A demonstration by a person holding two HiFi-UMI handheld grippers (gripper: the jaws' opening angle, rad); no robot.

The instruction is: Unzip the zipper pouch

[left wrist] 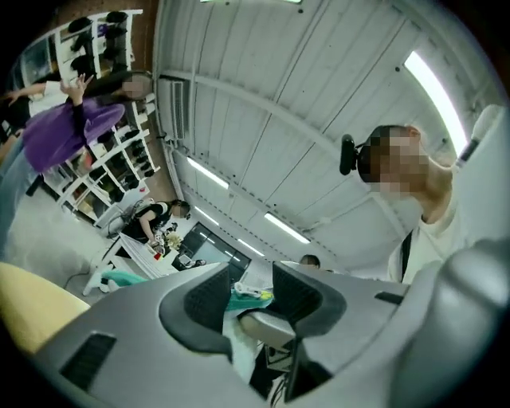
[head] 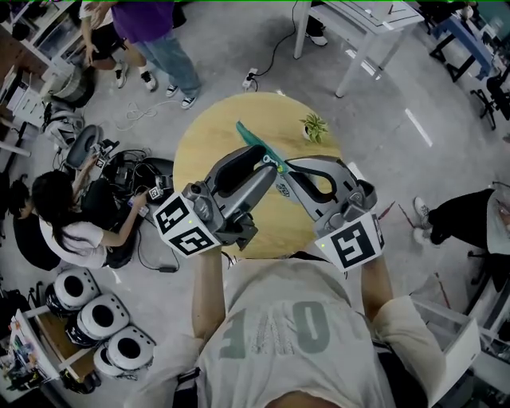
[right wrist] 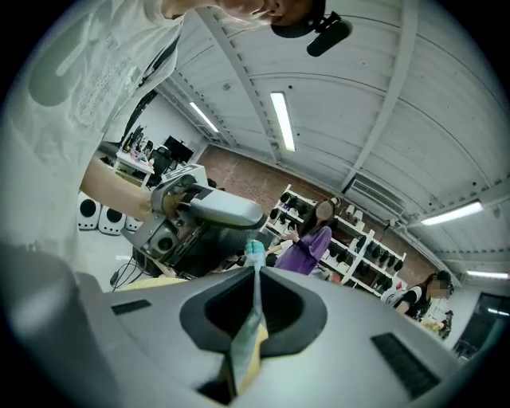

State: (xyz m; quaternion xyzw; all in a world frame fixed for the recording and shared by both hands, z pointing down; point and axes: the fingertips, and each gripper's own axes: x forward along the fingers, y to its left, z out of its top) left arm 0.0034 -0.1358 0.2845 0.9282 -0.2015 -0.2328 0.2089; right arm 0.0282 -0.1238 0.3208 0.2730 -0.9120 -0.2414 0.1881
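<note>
The person stands at the near edge of a round wooden desk (head: 209, 147) with a pair of tongs in each hand, both reaching in over the middle of the top. The zipper pouch (head: 256, 142) is a teal one. From the head view it shows as a narrow slanted strip over the middle of the desk, with its nearer end where the two tongs meet.

The right tongs (head: 285, 170) are clamped tight on it. In the right gripper view the jaws are closed together on the thin edge of the pouch (right wrist: 249, 339), which runs up between the pads, and its teal tip pokes out beyond the right tongs (right wrist: 256, 278). The grey body of the other tool sits just past that tip.

The left tongs (head: 267, 162) stand wide open. In the left gripper view the teal end of the pouch (left wrist: 239, 301), with a small white zipper pull on it, sits in the gap of the left tongs (left wrist: 251, 295). The dark pads on either side stand clear of it, so nothing is gripped there.

A small potted plant (head: 315, 126) stands near the far right edge of the desk, well apart from the pouch. Off to the left another person (head: 68, 223) sits on the floor among cables, and someone in a purple top (head: 143, 20) stands beyond the far left side.
</note>
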